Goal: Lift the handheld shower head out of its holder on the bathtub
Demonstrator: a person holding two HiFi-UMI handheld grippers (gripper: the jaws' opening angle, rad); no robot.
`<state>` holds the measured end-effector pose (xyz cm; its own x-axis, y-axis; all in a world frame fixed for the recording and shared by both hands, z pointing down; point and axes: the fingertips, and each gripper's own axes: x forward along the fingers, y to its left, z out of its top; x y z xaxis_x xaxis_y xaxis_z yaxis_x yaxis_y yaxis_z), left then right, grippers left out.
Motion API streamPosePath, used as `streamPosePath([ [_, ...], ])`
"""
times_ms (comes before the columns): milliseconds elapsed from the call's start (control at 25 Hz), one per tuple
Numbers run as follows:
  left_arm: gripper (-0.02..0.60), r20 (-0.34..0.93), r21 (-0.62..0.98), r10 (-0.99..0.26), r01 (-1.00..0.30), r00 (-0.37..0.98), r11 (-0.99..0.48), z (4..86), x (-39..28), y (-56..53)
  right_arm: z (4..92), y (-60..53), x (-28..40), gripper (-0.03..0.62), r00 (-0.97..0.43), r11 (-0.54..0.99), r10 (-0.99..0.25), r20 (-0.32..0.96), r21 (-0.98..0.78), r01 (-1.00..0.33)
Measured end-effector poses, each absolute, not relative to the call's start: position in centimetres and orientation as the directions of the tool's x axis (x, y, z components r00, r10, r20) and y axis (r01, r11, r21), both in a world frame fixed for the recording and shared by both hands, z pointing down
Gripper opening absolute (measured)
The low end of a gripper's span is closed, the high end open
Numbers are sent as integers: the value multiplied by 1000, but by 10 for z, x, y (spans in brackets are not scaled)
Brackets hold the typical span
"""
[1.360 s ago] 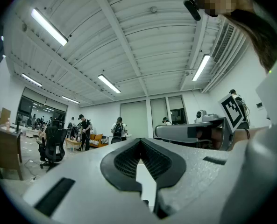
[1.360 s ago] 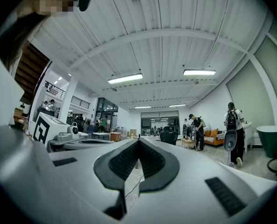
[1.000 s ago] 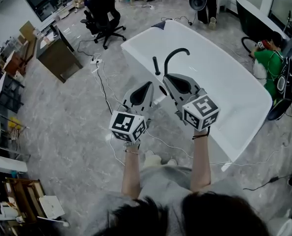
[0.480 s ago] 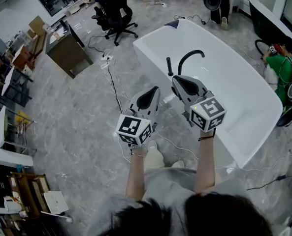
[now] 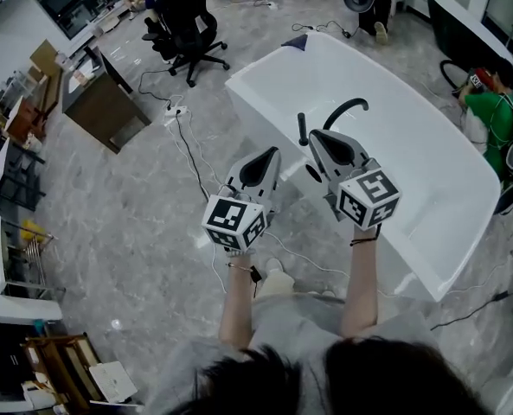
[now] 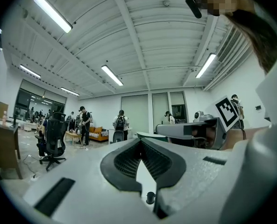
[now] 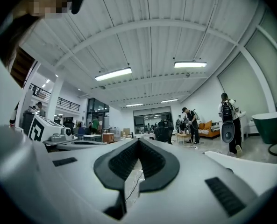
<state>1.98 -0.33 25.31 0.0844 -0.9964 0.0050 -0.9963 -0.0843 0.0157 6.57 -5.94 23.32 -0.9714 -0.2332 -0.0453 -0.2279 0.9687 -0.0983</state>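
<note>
my left fingers (image 5: 258, 169) shut and empty, my right fingers (image 5: 332, 148) shut too, slim black handheld shower head (image 5: 302, 127) upright on white bathtub (image 5: 429, 175) rim, curved black faucet (image 5: 349, 107) beside it

The head view looks steeply down from above the person onto the left hand-held gripper (image 5: 272, 154), the right hand-held gripper (image 5: 313, 135) and the bathtub (image 5: 429, 154). Each gripper view rides close behind its own jaws, facing level across the room, and catches the other hand-held gripper to one side.
</note>
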Motion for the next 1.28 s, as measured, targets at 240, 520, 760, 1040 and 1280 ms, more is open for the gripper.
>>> streamPosePath([
  [240, 6, 29, 46, -988, -988, 148, -147, 269, -35, -31, 253, -84, 20, 0, -952, 945, -306, -12, -126, -302],
  [520, 6, 63, 72, -968, -969, 241, -237, 293, -67, -56, 277, -108, -10, 0, -912, 900, -410, 15, -155, -407],
  [760, 6, 78, 118, -959, -958, 272, -262, 312, -82, -70, 296, -119, -24, 0, -891, 877, -451, 48, -163, -452],
  [1040, 6, 102, 141, -954, -953, 283, -268, 320, -87, -96, 304, -156, -32, 0, -868, 850, -491, 74, -180, -496],
  [1280, 6, 101, 166, -962, -958, 254, -235, 323, -95, -109, 304, -182, -25, 0, -861, 839, -502, 79, -196, -507],
])
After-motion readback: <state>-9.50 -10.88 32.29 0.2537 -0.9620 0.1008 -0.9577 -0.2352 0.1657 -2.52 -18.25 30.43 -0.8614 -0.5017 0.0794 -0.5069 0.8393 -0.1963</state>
